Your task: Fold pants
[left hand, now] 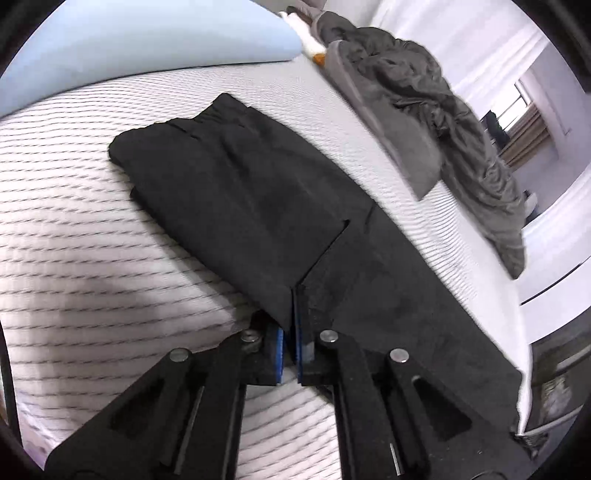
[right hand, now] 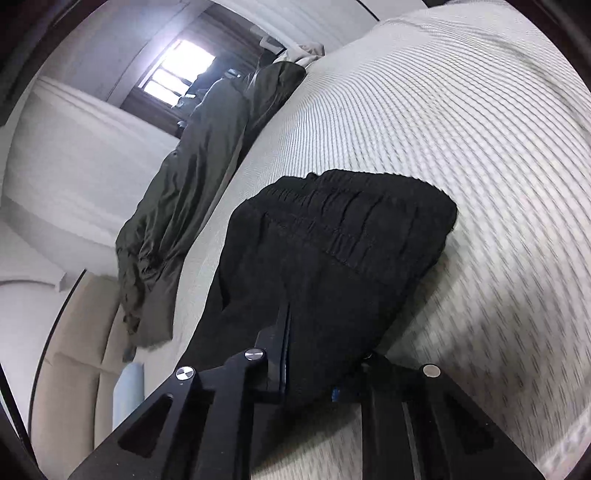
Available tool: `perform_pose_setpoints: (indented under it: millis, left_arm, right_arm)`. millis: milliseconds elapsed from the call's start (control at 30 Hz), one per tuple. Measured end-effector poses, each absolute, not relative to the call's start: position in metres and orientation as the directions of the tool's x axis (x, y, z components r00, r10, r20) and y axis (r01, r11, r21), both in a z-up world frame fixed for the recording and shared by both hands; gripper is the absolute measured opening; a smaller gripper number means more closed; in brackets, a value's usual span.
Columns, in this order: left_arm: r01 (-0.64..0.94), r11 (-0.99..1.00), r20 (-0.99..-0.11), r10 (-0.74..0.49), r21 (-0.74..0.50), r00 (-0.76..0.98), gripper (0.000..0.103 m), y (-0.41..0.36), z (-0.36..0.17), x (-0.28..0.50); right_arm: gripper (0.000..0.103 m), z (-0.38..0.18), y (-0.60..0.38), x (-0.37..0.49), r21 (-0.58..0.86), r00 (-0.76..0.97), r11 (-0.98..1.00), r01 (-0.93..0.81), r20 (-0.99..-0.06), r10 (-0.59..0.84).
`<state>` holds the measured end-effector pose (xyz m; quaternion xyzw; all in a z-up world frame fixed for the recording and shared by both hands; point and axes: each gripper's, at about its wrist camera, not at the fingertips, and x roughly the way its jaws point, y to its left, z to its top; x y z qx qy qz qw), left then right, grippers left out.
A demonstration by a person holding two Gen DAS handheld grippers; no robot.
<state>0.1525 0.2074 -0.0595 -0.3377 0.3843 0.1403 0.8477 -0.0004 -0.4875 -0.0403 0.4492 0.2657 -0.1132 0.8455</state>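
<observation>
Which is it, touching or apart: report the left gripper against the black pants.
Touching. The left wrist view shows the left gripper with its blue-padded fingers closed on a folded edge of the black pants.

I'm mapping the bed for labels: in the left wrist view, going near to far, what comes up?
Left tool → black pants on the mattress → light blue pillow.

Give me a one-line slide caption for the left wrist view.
Left gripper pinching an edge of the partly folded black fabric pants on the white ribbed mattress.
</observation>
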Motion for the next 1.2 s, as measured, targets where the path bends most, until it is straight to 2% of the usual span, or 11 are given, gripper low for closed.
perform_pose_setpoints:
  millis: [100,233,367,467,633,733,800,867,967,1033,1200]
  left_arm:
    - [-0.524,0.729,-0.761,0.006,-0.441,0.649,0.013,0.221,-0.059,0.134]
    - [-0.579,0.745,-0.742,0.173,-0.331,0.647,0.021,0.227,-0.036,0.107]
    - [-0.565,0.76,-0.682,0.229,-0.32,0.694,0.035,0.217,-0.011,0.092]
    - [-0.485,0.8,-0.644,0.169,-0.352,0.746,0.049,0.196,0.003,0.099]
    - [-0.231,0.915,-0.622,-0.028,-0.332,0.783,0.057,0.128,0.011,0.127]
    - [-0.113,0.947,-0.653,-0.118,-0.3,0.748,0.061,0.083,0.005,0.146]
    - [-0.03,0.96,-0.669,-0.172,-0.28,0.723,0.069,0.052,-0.002,0.155]
    - [0.054,0.965,-0.688,-0.222,-0.256,0.691,0.086,0.023,-0.009,0.158]
    - [0.173,0.958,-0.72,-0.286,-0.229,0.632,0.094,-0.015,-0.024,0.154]
    - [0.194,0.963,-0.749,-0.266,-0.186,0.607,0.102,-0.043,-0.037,0.158]
    - [0.217,0.975,-0.792,-0.177,-0.058,0.585,0.102,-0.061,-0.057,0.154]
  right_arm:
    - [0.026,-0.043,-0.483,-0.009,0.617,0.777,0.638,0.46,-0.628,0.047]
    - [0.047,-0.021,-0.493,-0.042,0.627,0.827,0.634,0.453,-0.561,-0.037]
    - [0.049,-0.002,-0.497,-0.062,0.603,0.846,0.649,0.464,-0.519,-0.123]
    - [0.049,0.011,-0.486,-0.056,0.548,0.843,0.698,0.461,-0.516,-0.152]
    - [0.05,0.027,-0.439,-0.024,0.426,0.844,0.829,0.362,-0.527,-0.098]
    - [0.067,0.022,-0.389,0.012,0.308,0.818,0.92,0.243,-0.575,-0.024]
    - [0.076,0.011,-0.351,0.033,0.234,0.778,0.961,0.15,-0.628,0.032]
    - [0.083,-0.002,-0.314,0.052,0.154,0.735,0.985,0.073,-0.676,0.051]
    - [0.091,-0.022,-0.26,0.07,0.008,0.691,0.999,-0.042,-0.722,0.035]
    - [0.097,-0.03,-0.234,0.078,-0.071,0.686,0.992,-0.103,-0.727,0.019]
    - [0.099,-0.039,-0.217,0.092,-0.136,0.663,0.977,-0.161,-0.749,0.005]
